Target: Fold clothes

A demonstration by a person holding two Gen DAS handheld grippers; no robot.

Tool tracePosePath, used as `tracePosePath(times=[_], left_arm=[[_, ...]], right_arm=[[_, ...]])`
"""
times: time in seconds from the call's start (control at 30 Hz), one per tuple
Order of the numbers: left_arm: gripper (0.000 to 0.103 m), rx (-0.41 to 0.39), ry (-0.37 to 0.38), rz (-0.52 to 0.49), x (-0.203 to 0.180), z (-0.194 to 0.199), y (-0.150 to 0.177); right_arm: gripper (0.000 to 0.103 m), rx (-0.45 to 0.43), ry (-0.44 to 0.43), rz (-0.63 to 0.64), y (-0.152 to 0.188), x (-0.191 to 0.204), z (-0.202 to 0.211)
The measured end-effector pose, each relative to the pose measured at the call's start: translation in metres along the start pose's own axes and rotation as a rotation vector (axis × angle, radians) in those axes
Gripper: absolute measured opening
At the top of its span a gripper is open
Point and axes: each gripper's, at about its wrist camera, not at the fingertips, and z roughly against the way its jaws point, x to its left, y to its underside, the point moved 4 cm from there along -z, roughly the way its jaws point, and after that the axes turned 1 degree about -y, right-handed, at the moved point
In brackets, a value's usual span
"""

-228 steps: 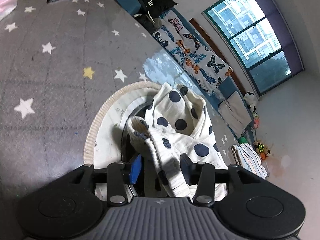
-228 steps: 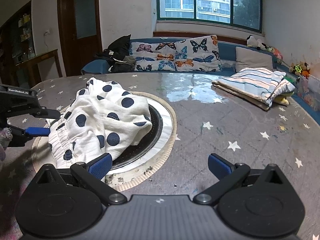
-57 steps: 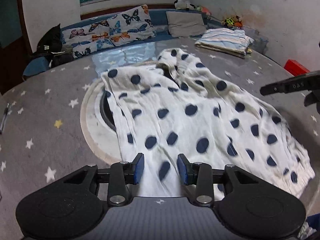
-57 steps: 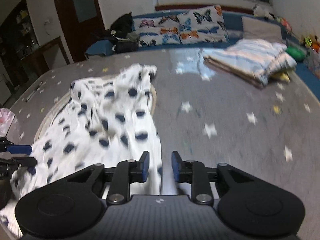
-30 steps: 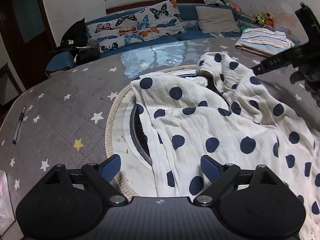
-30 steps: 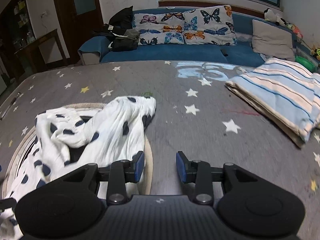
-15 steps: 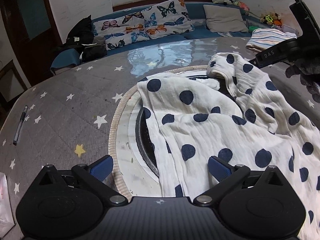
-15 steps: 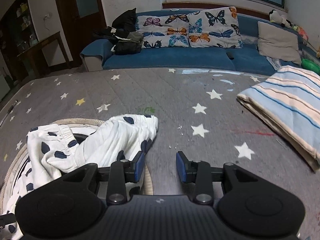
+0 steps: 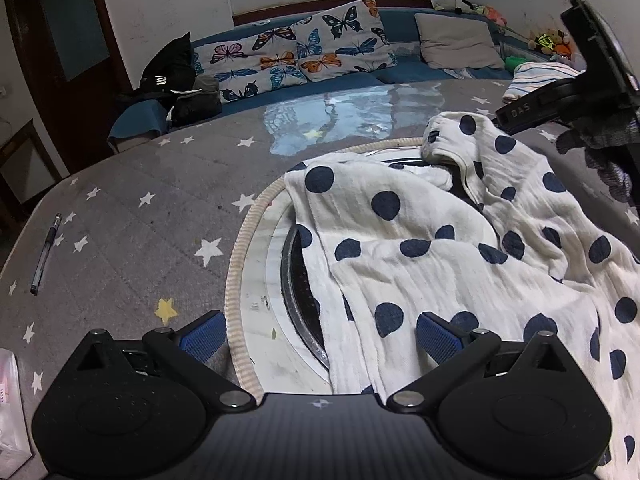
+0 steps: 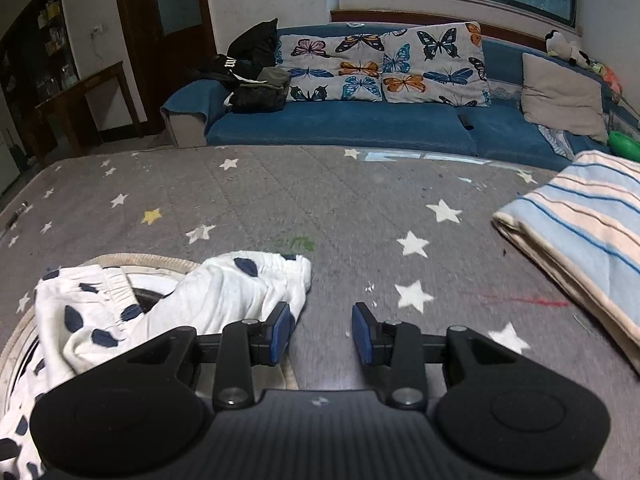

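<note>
Across the star-print table [image 9: 132, 216], the polka-dot garment [image 9: 440, 248] lies rumpled over the round inset. Left gripper [image 9: 318, 338] stands wide, empty; right gripper [image 10: 320, 334] narrow, gripping nothing, cloth edge at its nine o'clock. Risk: creases get folded in.

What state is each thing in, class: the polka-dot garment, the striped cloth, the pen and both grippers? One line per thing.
polka-dot garment: spread out but rumpled, unfolded, lying over the round mat.
striped cloth: folded, lying flat on the table.
pen: lying flat, apart from the garment.
left gripper: jaws wide open, gripping nothing.
right gripper: jaws partly open, nothing between them, beside the garment's edge.
</note>
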Motion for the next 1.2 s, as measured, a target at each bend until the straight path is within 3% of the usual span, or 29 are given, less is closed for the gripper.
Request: tracePosePath(times=[0.3, 0.43, 0.73, 0.8, 0.83, 0.87, 0.93, 1.03, 1.2], left_arm=[[0.103, 0.008, -0.006, 0.010, 0.003, -0.004, -0.001], [0.103, 0.012, -0.004, 0.009, 0.002, -0.005, -0.001], [0.103, 0.012, -0.004, 0.008, -0.002, -0.005, -0.002], [0.103, 0.014, -0.004, 0.008, -0.005, -0.004, -0.002], [0.103, 0.014, -0.004, 0.008, -0.006, -0.004, -0.002], [0.103, 0.014, -0.004, 0.008, -0.007, -0.004, -0.002], [0.103, 0.014, -0.006, 0.009, -0.007, -0.004, -0.002], [0.103, 0.015, -0.005, 0.012, -0.007, -0.004, -0.002], [0.103, 0.010, -0.002, 0.010, -0.008, -0.004, -0.002]], right_arm=[[0.034, -0.048, 0.006, -0.039, -0.009, -0.003, -0.007], [0.034, -0.050, -0.051, -0.075, -0.015, -0.007, -0.009], [0.034, -0.038, -0.040, 0.006, -0.013, 0.010, -0.020], [0.027, -0.043, -0.029, 0.038, -0.013, 0.013, -0.021], [0.016, -0.045, -0.024, 0.050, -0.013, 0.015, -0.021], [0.008, -0.046, -0.017, 0.055, -0.013, 0.015, -0.021], [0.004, -0.048, 0.000, 0.058, -0.013, 0.016, -0.019], [0.003, -0.081, 0.057, 0.082, -0.013, 0.014, -0.012], [0.003, -0.090, 0.236, 0.087, -0.014, -0.006, 0.006]])
